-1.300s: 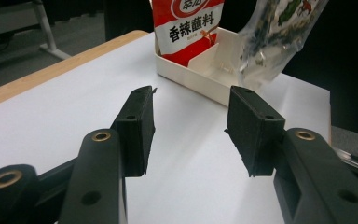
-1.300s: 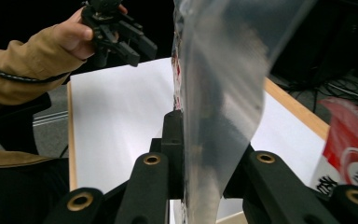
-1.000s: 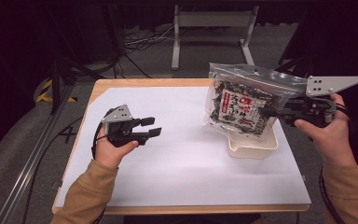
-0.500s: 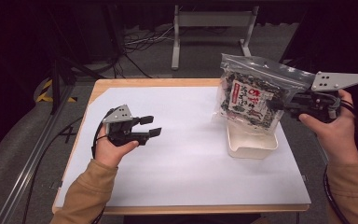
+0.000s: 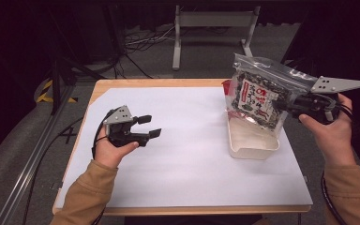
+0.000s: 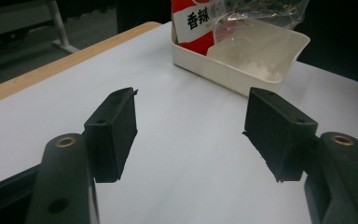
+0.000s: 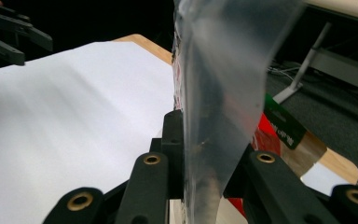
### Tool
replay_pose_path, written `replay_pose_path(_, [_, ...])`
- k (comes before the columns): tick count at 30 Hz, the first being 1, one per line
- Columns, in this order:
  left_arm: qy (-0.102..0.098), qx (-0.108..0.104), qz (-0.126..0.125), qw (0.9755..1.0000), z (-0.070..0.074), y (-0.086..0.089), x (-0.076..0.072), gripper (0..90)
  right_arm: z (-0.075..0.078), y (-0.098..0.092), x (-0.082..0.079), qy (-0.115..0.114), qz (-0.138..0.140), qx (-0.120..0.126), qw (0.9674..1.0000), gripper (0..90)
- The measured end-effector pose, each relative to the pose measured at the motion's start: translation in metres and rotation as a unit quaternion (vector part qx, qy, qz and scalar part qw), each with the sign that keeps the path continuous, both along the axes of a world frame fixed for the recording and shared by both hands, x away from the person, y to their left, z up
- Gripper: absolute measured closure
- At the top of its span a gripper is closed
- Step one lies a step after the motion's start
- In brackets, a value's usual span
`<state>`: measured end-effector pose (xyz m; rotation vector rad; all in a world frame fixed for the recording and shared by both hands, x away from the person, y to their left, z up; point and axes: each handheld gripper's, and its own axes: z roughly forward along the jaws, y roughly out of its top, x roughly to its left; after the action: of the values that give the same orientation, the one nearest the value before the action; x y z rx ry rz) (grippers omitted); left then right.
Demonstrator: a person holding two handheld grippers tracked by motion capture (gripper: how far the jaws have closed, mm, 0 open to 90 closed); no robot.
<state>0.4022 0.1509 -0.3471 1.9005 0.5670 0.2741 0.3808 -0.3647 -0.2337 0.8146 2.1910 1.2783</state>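
A clear zip bag stuffed with printed snack packets hangs over the cream tray at the table's right side. My right gripper is shut on the bag's right edge, and in the right gripper view the plastic is pinched between the two jaws. My left gripper hovers over the left part of the table, pointing toward the tray. Its jaws have just been opening and stand apart with nothing between them. The left gripper view shows the tray ahead, with the bag's bottom above it.
A white sheet covers the wooden table. A red packet with printed characters stands at the tray's far end. Beyond the table are a metal stand and floor cables. A rail runs along the left.
The right gripper has carried the bag a little to the right and lower, over the tray. The left gripper's jaws stand wider apart; that hand has stayed in place.
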Motion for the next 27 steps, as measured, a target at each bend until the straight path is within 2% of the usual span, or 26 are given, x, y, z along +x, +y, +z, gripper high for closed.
replay_pose_path(6, [0.005, 0.001, 0.005, 1.0000, -0.001, 0.001, 0.001, 32.8, -0.013, -0.001, 0.004, 0.017, -0.011, -0.005, 0.9998, 75.4])
replay_pose_path(11, [0.004, 0.007, 0.003, 1.0000, -0.002, 0.002, 0.001, 32.0, -0.022, 0.001, 0.006, 0.019, -0.021, -0.015, 0.9995, 75.4])
replay_pose_path(13, [0.012, 0.004, 0.006, 0.9999, -0.002, 0.002, 0.000, 31.9, -0.025, 0.002, 0.006, 0.019, -0.024, -0.018, 0.9994, 75.4])
replay_pose_path(18, [0.007, 0.006, 0.007, 0.9999, -0.003, 0.004, 0.000, 31.8, -0.033, 0.005, 0.008, 0.031, -0.025, -0.027, 0.9989, 75.5])
replay_pose_path(26, [0.009, 0.007, 0.010, 0.9999, -0.004, 0.006, 0.000, 31.6, -0.046, 0.005, 0.010, 0.034, -0.028, -0.024, 0.9987, 75.4])
replay_pose_path(27, [0.010, 0.006, 0.010, 0.9999, -0.004, 0.006, 0.000, 31.5, -0.049, 0.005, 0.011, 0.036, -0.032, -0.031, 0.9984, 75.4])
